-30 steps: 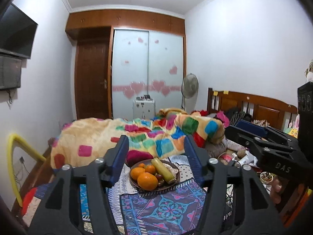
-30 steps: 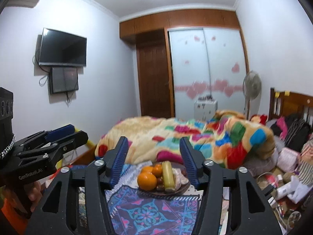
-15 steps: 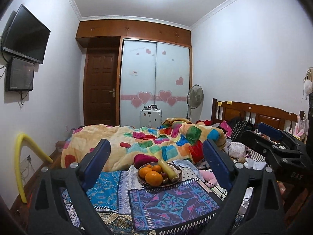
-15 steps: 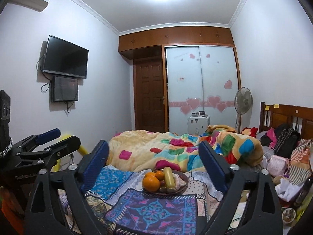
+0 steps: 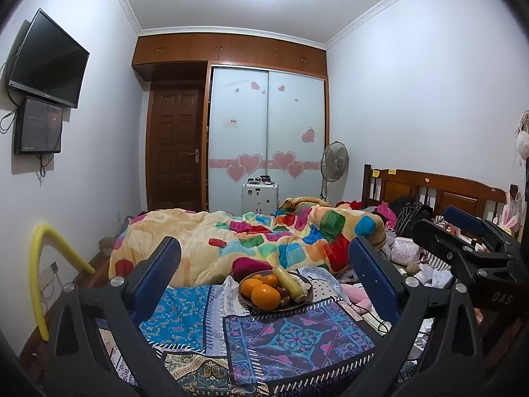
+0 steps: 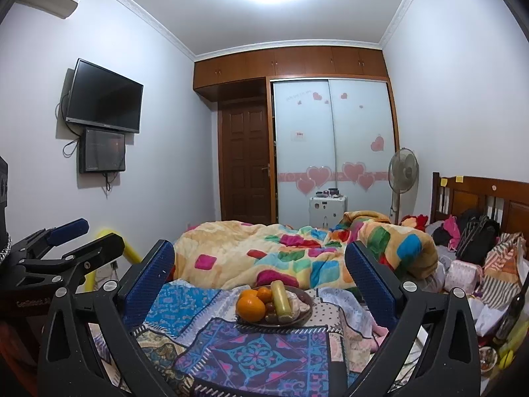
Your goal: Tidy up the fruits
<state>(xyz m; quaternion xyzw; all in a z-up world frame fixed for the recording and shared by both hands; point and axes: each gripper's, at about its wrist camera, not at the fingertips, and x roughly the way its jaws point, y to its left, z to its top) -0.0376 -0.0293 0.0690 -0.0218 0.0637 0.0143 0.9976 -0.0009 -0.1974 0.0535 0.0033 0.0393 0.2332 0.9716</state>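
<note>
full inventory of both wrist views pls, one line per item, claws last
plate: 1, brown, on the patterned cloths
oranges: 3 visible, orange, left side of plate
long yellow-green fruit: 1, lying across plate
small dark fruits: a few, brown, between the others
patterned cloths: several, blue and purple, under plate
quilt: 1, multicolour, behind plate
fan: 1, grey, by wardrobe
TV: 1, black, left wall
left claw: open
right claw: open

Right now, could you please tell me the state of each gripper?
Left gripper: open, holding nothing, aimed at the round brown plate of oranges.
Right gripper: open, holding nothing, aimed at the same plate.
</note>
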